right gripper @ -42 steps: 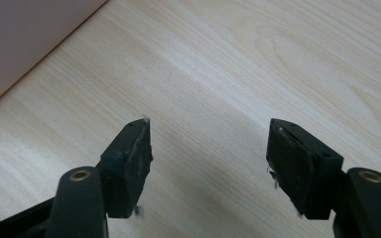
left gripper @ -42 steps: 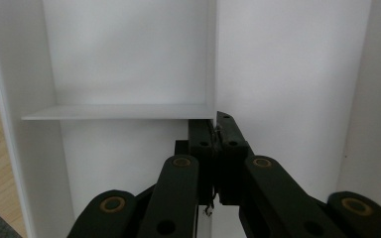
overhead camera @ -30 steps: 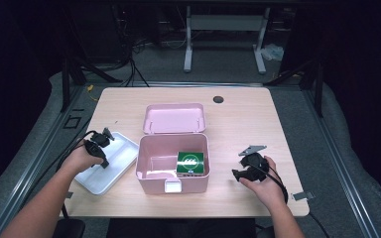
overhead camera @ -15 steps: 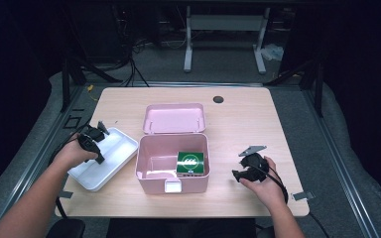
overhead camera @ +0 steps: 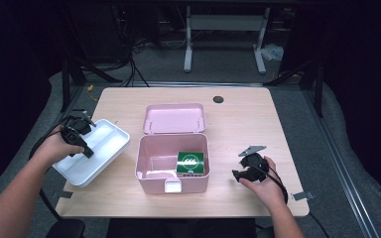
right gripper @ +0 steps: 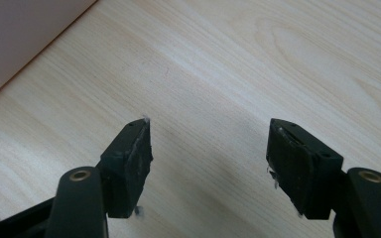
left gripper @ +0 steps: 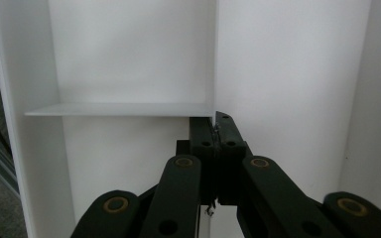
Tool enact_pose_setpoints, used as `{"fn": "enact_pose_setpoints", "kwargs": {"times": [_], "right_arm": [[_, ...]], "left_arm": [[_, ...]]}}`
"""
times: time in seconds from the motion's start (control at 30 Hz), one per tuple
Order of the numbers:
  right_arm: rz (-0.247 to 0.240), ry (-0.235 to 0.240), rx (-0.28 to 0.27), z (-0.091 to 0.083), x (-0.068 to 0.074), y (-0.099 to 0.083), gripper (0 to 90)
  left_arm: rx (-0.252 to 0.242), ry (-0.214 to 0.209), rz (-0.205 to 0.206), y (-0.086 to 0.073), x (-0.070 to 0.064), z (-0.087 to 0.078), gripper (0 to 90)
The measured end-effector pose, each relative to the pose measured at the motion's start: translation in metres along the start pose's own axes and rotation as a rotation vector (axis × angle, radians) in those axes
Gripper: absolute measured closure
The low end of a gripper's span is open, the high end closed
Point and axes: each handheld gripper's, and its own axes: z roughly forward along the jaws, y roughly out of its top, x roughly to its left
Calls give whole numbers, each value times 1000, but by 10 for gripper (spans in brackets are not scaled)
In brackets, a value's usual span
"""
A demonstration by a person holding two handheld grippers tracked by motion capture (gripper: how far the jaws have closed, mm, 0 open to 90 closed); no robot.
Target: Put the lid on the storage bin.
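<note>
Nearest the person, the right gripper sits low over bare counter at about 4 o'clock from the box, fingers spread wide with nothing between them, just wood grain underneath in the right gripper view. So that hand looks parked, I'd say. The pink box is open, lid folded back toward 12 o'clock, and there's a green packet inside against its 3 o'clock wall; the other half of the box looks bare apart from a small inner step near the latch. Over at 9 o'clock, the left gripper is on the white tray, which hangs partly off the counter edge. In the left gripper view the fingers are clenched tight on the thin white divider where it meets the cross wall, so that gripper has the tray pinched by its partition. The tray's compartments look empty from what I can see. My read on progress: the box is already opened and has one item in it, the tray is gripped but not placed anywhere yet, so if it's headed for the box or getting set straight on the counter, that part is all still to do. Farther back there's only a dark round grommet near the counter's 12 o'clock edge.
</note>
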Motion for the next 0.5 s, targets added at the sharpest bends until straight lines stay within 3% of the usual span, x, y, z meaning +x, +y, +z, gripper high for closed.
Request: {"fn": "enact_pose_setpoints", "kwargs": {"times": [0.5], "right_arm": [[-5,4,4,1,0,-1,336]], "left_arm": [[-4,-20,54,7,-14,-27,891]]}}
